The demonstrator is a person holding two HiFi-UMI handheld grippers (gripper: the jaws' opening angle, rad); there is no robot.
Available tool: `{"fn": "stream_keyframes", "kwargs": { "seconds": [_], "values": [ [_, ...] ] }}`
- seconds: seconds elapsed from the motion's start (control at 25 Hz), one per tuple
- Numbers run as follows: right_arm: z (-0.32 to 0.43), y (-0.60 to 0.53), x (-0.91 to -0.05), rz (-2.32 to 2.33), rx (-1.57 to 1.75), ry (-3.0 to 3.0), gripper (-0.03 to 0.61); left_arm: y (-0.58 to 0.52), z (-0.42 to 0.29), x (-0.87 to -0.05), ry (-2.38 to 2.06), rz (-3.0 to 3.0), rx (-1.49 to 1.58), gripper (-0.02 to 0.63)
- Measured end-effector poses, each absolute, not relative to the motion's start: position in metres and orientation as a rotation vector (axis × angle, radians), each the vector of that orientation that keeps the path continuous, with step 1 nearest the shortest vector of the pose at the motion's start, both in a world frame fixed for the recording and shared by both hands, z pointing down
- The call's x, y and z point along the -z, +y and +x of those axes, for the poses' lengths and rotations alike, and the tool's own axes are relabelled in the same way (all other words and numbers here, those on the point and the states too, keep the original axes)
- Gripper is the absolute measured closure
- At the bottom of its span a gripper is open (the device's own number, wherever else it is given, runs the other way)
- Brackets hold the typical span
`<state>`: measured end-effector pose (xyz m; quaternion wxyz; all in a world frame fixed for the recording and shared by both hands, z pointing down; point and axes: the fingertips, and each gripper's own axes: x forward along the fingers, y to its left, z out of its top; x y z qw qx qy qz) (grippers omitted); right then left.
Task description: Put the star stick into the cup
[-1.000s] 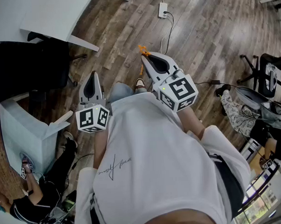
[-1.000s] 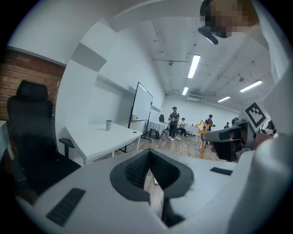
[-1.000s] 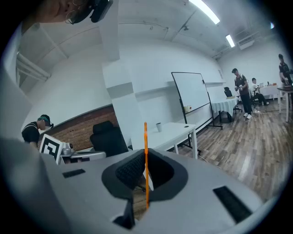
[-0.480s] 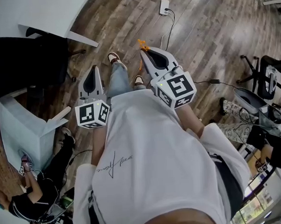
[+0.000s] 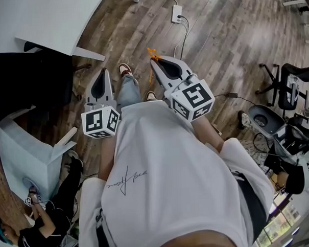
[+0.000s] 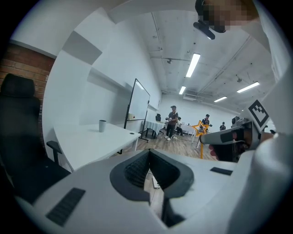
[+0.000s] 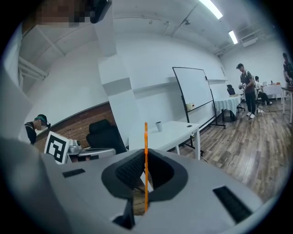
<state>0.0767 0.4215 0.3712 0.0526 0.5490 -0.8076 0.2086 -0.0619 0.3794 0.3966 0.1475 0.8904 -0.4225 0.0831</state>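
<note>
Right gripper still clamps star stick (barely shifted).

The right claw pinches the thin orange star stick upright between its closed jaws, in front of a white counter carrying a cup.

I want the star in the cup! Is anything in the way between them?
Nothing visible is in the way. The right gripper holds the star stick upright, and the cup stands far ahead on the white table. Only open air shows between them. The black chair sits off to the left.
</note>
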Motion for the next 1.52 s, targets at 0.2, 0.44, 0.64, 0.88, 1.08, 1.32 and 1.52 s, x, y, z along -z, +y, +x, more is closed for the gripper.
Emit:
{"fn": "stream_keyframes", "kwargs": {
  "seconds": [0.2, 0.44, 0.64, 0.88, 1.08, 1.32, 1.52],
  "values": [
    [0.068, 0.376, -0.364, 1.640, -0.630, -2.463, 0.555, 0.336, -0.071, -0.390, -1.221, 2.548, -0.223, 0.604],
    [0.051, 0.316, -0.354, 1.619, -0.620, -2.468, 0.555, 0.275, -0.083, -0.382, -1.218, 2.541, -0.195, 0.604],
    [0.043, 0.272, -0.350, 1.621, -0.604, -2.451, 0.556, 0.226, -0.093, -0.374, -1.249, 2.538, -0.154, 0.604],
    [0.031, 0.221, -0.343, 1.627, -0.574, -2.444, 0.557, 0.176, -0.098, -0.371, -1.206, 2.554, -0.140, 0.604],
    [0.026, 0.185, -0.342, 1.633, -0.566, -2.434, 0.557, 0.143, -0.103, -0.370, -1.187, 2.561, -0.139, 0.604],
    [0.020, 0.161, -0.345, 1.641, -0.566, -2.413, 0.556, 0.118, -0.117, -0.377, -1.183, 2.545, -0.135, 0.604],
    [0.022, 0.145, -0.345, 1.627, -0.561, -2.412, 0.555, 0.106, -0.118, -0.378, -1.188, 2.529, -0.128, 0.604]
  ]
}}
